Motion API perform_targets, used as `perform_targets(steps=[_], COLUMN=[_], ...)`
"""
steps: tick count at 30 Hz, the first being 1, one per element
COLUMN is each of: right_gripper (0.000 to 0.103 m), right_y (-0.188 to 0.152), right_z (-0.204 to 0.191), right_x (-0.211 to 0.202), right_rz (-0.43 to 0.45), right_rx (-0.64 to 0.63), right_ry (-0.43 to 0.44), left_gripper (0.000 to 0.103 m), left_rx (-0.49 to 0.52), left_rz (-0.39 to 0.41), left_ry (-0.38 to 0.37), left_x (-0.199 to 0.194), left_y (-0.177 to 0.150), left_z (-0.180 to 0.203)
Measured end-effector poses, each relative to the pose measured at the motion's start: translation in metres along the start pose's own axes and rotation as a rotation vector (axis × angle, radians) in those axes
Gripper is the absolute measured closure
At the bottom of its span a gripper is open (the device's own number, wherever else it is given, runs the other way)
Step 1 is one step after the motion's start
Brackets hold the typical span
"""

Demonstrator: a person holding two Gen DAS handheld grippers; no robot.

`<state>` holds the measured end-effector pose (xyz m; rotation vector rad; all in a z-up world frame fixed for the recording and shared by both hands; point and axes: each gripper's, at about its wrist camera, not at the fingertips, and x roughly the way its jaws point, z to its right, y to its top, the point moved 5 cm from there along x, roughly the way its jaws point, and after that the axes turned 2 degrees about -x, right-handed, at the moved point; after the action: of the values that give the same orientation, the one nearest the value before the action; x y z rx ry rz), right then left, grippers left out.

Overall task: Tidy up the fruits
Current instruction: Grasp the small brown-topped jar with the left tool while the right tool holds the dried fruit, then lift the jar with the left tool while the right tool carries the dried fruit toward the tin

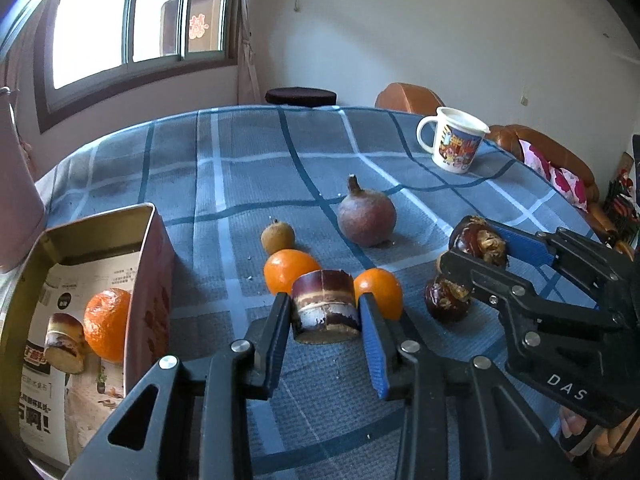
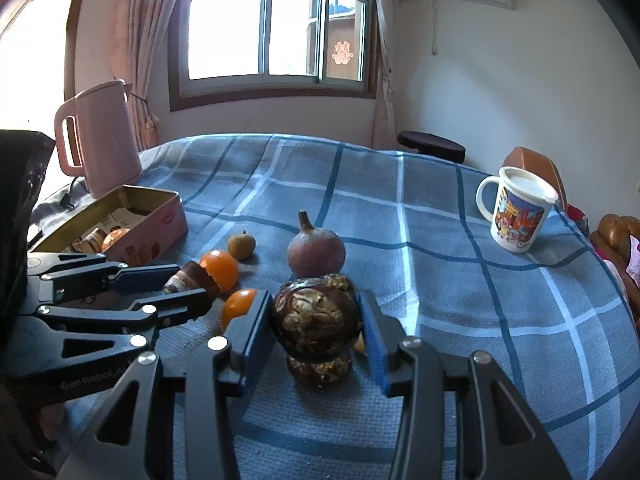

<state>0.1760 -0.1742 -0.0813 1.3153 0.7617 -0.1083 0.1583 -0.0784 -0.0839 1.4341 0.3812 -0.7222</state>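
"DAS" is read in white on the right gripper's point(image 1: 478, 250) black body in the left wrist view; "GenRobot.AI" is read on the left gripper's point(image 2: 186, 286) body in the right wrist view. Chinese print is seen on the paper lining the tin point(image 1: 150, 280), too distorted to be read; a red paper-cut character is stuck on the window point(image 2: 344, 53). A cartoon-printed mug point(image 1: 454, 140) is set at the far right of the table point(image 1: 248, 168), which is covered by a blue-grey checked cloth. A pink kettle point(image 2: 100, 140) is placed far left behind the tin, under a curtained window; white walls, a dark stool point(image 1: 301, 96) and brown chairs are seen beyond the far edge. The left gripper is clamped on a sugarcane piece point(image 1: 325, 306), both blue pads pressed on its sides, near centre. The right gripper is clamped on a dark chestnut-like fruit point(image 2: 316, 316), held above a second one point(image 1: 446, 300) lying on the cloth. Two oranges point(image 1: 290, 270) are lying just behind the held cane, one on each side; a small brown fruit point(image 1: 278, 236) is touching the left orange's far side, and a larger reddish-brown fruit with a stem point(image 1: 367, 216) is set further back. Inside the open tin at the left, an orange point(image 1: 107, 322) and another cane piece point(image 1: 64, 342) are lying side by side.
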Motion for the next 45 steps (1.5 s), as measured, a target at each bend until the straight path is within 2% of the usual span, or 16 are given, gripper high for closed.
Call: perform_targets(steps=[12, 45], right_gripper=[0.056, 0.056], right_y=[0.002, 0.004], right_z=[-0.002, -0.001], right_x=[-0.010, -0.036], right_rz=[0.056, 0.182], right_rx=[-0.006, -0.002], right_ry=[0.020, 0.027], left_gripper=[0.066, 0.066], left_rx=[0.006, 0.050], left_rz=[0.079, 0.212], left_ry=[0.023, 0.094], left_x=[-0.015, -0.039], left_y=[0.004, 0.005], left_z=[0.000, 0.008])
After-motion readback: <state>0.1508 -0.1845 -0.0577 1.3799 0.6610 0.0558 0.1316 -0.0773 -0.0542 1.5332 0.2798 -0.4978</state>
